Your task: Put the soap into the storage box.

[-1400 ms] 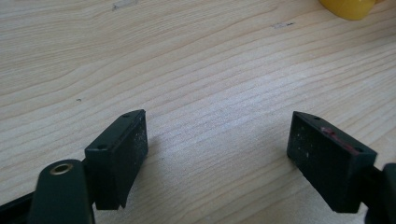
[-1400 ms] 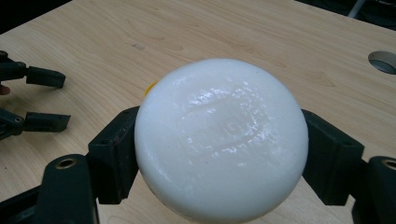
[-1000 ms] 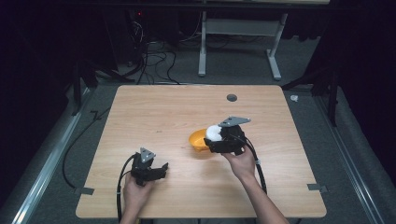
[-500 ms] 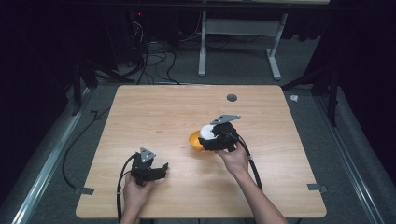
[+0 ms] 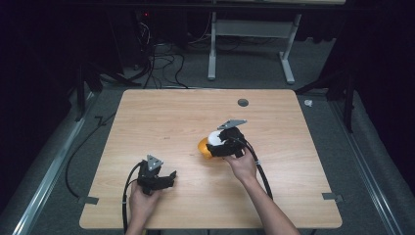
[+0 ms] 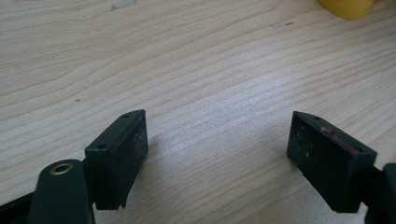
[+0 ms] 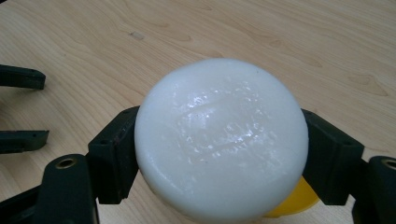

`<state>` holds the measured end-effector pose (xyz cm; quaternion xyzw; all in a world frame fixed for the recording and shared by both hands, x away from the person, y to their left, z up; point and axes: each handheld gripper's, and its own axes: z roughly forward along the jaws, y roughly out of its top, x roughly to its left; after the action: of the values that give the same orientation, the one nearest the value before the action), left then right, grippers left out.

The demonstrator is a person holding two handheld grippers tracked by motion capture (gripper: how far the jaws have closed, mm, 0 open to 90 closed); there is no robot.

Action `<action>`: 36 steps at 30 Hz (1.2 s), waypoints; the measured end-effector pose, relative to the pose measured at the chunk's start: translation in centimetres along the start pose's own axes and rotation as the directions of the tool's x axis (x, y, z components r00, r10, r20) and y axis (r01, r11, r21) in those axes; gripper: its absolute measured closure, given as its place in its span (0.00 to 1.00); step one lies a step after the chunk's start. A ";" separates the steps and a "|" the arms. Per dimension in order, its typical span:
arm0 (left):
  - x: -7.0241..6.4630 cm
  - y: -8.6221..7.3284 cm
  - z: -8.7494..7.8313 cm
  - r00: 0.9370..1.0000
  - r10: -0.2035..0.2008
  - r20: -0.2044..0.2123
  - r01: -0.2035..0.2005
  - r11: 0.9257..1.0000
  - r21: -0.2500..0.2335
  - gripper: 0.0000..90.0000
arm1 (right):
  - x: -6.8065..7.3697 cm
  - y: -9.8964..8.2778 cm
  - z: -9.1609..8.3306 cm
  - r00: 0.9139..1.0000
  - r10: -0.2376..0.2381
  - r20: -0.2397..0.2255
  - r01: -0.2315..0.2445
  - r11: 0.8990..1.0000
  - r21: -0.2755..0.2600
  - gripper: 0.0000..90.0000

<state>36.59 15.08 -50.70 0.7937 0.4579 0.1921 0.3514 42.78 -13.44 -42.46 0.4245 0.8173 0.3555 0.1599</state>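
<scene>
We've got the right tongs (image 7: 219,154) clamped on a white puck (image 7: 220,140), with a yellow thing (image 7: 292,203) peeking out just under it. Left tongs (image 6: 217,158) are spread wide over bare worktop (image 6: 196,70), nothing between them.

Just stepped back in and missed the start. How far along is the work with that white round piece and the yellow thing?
Done: the right gripper is shut on the white disc. In hand: the disc is held directly over the yellow object, which peeks out beneath it; whether they touch, I cannot tell. Left: letting go of the disc. The left gripper waits open over bare table, holding nothing.
</scene>
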 end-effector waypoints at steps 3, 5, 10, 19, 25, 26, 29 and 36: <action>0.0 0.0 0.0 1.000 0.000 0.000 0.000 1.000 0.000 0.23 | -0.2 -0.1 0.6 1.000 0.007 0.004 -0.007 1.000 0.011 0.27; 0.0 0.0 0.0 1.000 0.000 0.000 0.000 1.000 0.000 0.23 | -0.3 -0.1 1.0 1.000 0.007 0.009 -0.008 1.000 0.024 0.27; 0.0 0.0 0.0 1.000 0.001 0.000 -0.001 1.000 0.000 0.23 | -0.4 -0.2 1.7 1.000 0.021 0.011 -0.021 0.999 0.036 0.27; 0.0 0.0 0.0 1.000 0.001 0.000 -0.001 1.000 0.000 0.23 | -0.9 -0.4 2.7 0.999 0.033 0.023 -0.035 0.998 0.059 0.27; 0.0 0.0 0.0 1.000 0.001 0.000 -0.001 1.000 0.000 0.23 | -1.0 -0.6 3.4 0.999 0.031 0.025 -0.033 0.996 0.080 0.27; 0.0 0.0 0.0 1.000 0.000 0.000 0.000 1.000 0.000 0.23 | -1.0 -0.6 3.5 0.999 0.034 0.024 -0.036 0.996 0.081 0.27; 0.0 0.0 0.0 1.000 0.001 0.000 -0.001 1.000 0.000 0.23 | -0.9 -0.7 3.7 0.999 0.026 0.033 -0.029 0.996 0.087 0.27; 0.0 0.0 0.0 1.000 0.001 0.000 -0.001 1.000 0.000 0.23 | -0.9 -0.8 4.0 0.999 0.026 0.042 -0.030 0.994 0.103 0.26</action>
<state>36.59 15.08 -50.70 0.7938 0.4575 0.1923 0.3515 45.09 -12.68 -45.85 0.4509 0.8251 0.3060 0.1491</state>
